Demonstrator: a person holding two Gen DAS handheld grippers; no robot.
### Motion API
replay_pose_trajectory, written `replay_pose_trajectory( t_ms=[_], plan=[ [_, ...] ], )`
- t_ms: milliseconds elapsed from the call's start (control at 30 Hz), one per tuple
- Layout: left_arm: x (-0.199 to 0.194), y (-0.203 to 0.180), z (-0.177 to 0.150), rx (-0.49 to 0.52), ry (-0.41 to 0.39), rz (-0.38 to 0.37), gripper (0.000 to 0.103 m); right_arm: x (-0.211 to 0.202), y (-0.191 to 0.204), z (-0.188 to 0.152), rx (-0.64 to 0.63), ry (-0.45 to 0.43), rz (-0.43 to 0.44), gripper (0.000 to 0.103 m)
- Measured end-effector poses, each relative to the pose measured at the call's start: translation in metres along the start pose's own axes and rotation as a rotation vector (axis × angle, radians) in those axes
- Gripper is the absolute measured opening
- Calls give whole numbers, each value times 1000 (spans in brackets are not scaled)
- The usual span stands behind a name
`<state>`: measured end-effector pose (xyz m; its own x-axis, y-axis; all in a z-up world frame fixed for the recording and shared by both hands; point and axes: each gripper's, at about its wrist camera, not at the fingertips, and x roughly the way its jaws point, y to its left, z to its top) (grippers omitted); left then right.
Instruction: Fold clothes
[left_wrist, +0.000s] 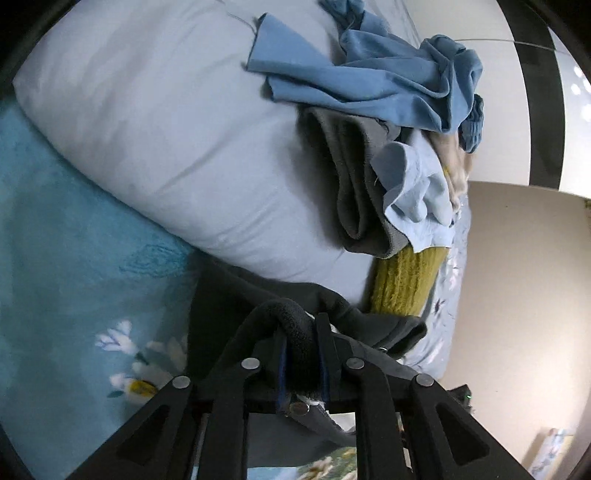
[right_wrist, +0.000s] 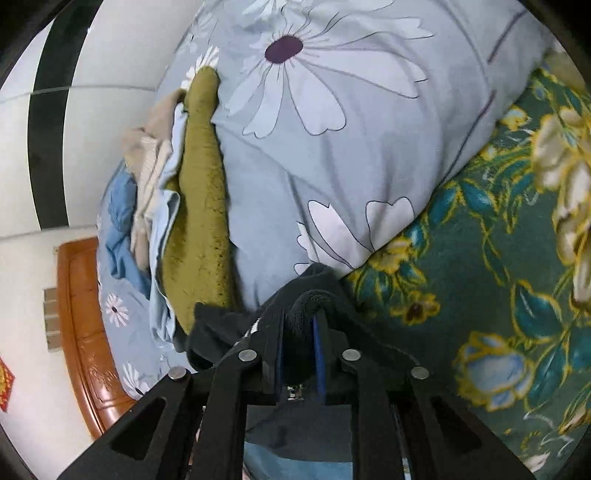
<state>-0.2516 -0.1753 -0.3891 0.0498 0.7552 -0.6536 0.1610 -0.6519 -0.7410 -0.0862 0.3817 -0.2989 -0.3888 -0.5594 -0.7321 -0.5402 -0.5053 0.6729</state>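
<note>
A dark grey fleece garment (left_wrist: 354, 325) hangs from both grippers. My left gripper (left_wrist: 301, 332) is shut on a thick fold of it, and the cloth trails off to the right over the bed. My right gripper (right_wrist: 303, 314) is shut on another bunched fold of the same dark garment (right_wrist: 218, 325), which spills to the left below the fingers. Beyond, a pile of clothes lies on the bed: blue cloth (left_wrist: 369, 77), a folded grey piece (left_wrist: 347, 177), pale blue fabric (left_wrist: 413, 192) and an olive knit (left_wrist: 402, 284) (right_wrist: 199, 221).
A large pale pillow (left_wrist: 166, 147) lies left of the pile. A flowered grey duvet (right_wrist: 332, 129) bulges beside a dark green floral blanket (right_wrist: 498, 258). Teal flowered bedding (left_wrist: 74, 277) lies at left. A wooden bed frame (right_wrist: 81, 332) and white wall (left_wrist: 517, 258) bound the bed.
</note>
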Motion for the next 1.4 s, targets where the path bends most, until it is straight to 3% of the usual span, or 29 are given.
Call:
replay_pose_trajectory(
  t_ms=[33,100,133,200,367,533,633,700,800,900,933,1033,1067,1100,1133,1167,1333,1400],
  plan=[
    [-2,-1,-1,6,-1,-10,28,-1,2,0,-17,4,-6,18],
    [-14,-5,-8,18,-9,-41,49,-2,7,0,-48,11,-13,22],
    [-19,-8,-12,29,-26,-70,53,-5,9,-1,-55,8,-2,24],
    [-26,-12,-21,48,-52,-92,65,-11,12,-5,-68,1,20,41],
    [-34,-22,-41,95,-101,-57,66,-18,19,-16,-102,-12,56,42],
    [-24,-29,-52,155,-84,65,66,-1,25,-21,-131,26,-29,42],
    [-20,-29,-54,158,-70,107,66,11,25,-18,-93,37,-53,32],
    [-22,-28,-57,148,-67,112,66,17,27,-17,-95,41,-74,12],
    [-25,-26,-60,161,-69,155,66,24,33,-15,-132,52,-109,5],
    [-20,-21,-60,159,-55,201,66,26,36,-14,-151,60,-114,4],
    [-18,-19,-60,158,-50,219,65,27,37,-14,-154,60,-115,4],
    [-19,-14,-57,108,-60,164,63,26,38,-14,-154,61,-107,4],
    [-19,-13,-56,93,-67,146,52,25,39,-14,-156,61,-101,4],
    [-19,-14,-53,84,-70,138,28,25,40,-14,-160,59,-97,4],
    [-19,-15,-51,77,-72,134,17,24,42,-14,-165,56,-92,4],
    [-19,-16,-47,67,-76,117,12,23,44,-13,-168,53,-82,4],
    [-24,-26,-26,32,-127,40,11,17,52,-1,-154,10,-30,1],
    [-24,-31,-16,33,-147,48,11,17,55,7,-150,-8,-26,1]
  ],
)
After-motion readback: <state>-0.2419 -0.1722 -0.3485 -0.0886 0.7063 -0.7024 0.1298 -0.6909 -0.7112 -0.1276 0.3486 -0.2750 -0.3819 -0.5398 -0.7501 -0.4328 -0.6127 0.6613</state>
